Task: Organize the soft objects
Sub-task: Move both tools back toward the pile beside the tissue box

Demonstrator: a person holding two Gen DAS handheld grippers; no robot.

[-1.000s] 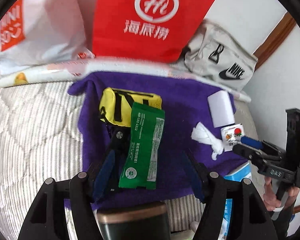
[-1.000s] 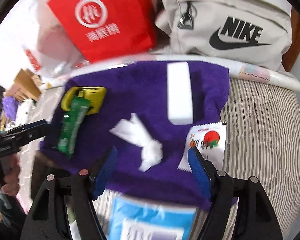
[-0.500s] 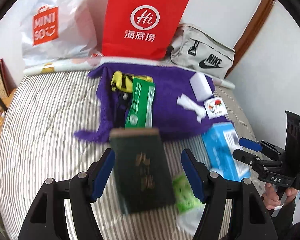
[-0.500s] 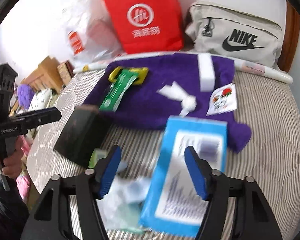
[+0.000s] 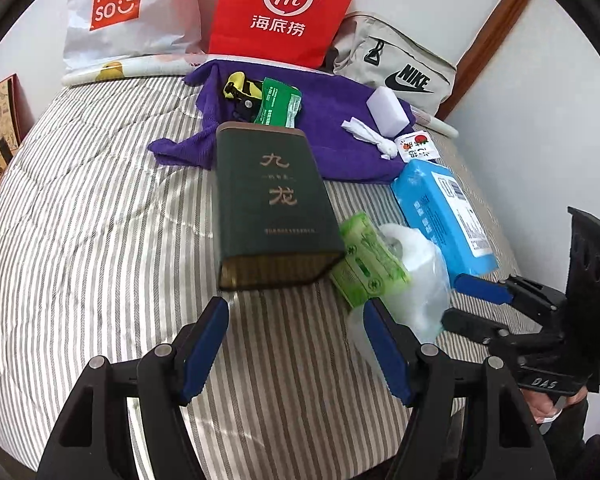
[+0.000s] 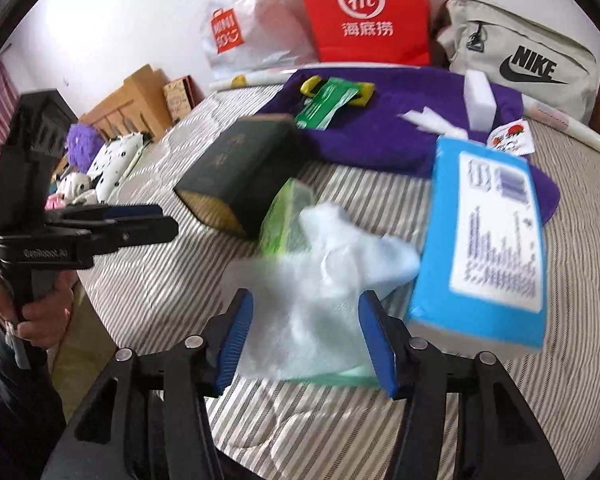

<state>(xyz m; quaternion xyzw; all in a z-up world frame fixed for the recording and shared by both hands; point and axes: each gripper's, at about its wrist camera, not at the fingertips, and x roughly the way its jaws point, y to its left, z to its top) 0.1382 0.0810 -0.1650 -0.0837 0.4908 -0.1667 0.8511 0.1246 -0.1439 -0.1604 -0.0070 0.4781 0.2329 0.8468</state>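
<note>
Both tongs gape apart — right gripper straddles the clear plastic bag at lower centre, left gripper holds nothing; thin film could slip free when squeezed.

My right gripper is wide open around a crinkly clear bag on the striped bed, with a blue pack beside it and a dark green box behind.

Grey-and-white striped quilted bed carried purple towel, dark green rectangular tin, green tissue pack, clear plastic bag, blue rectangular pack.
</note>
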